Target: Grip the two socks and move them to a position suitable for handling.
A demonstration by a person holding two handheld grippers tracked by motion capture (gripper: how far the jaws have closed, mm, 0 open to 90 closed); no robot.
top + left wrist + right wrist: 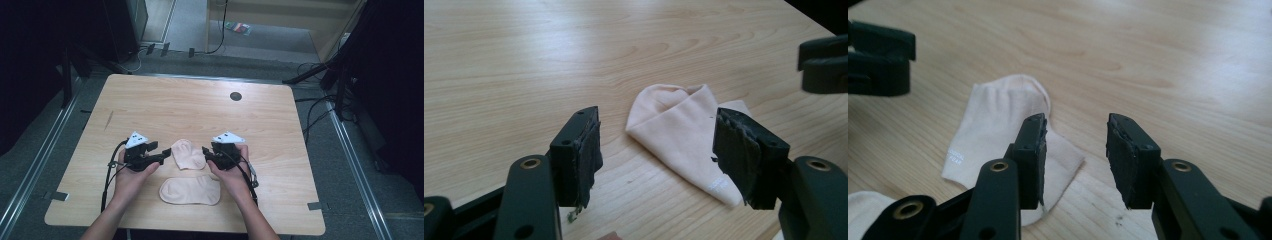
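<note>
broadly, the wooden desk carries two pale peach socks. the flat sock lies nearest the person; the folded sock sits just beyond it, between both claws. the left claw gapes wide, the right claw stands partly open, both empty. probably best to pinch opposite edges low, evenly.

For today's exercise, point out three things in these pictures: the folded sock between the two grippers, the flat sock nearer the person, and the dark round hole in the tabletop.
Folded sock point(187, 154): high view, middle of the fabric.
Flat sock point(190, 190): high view, centre of the sock.
Round hole point(235, 96): high view, its dark centre.
</note>
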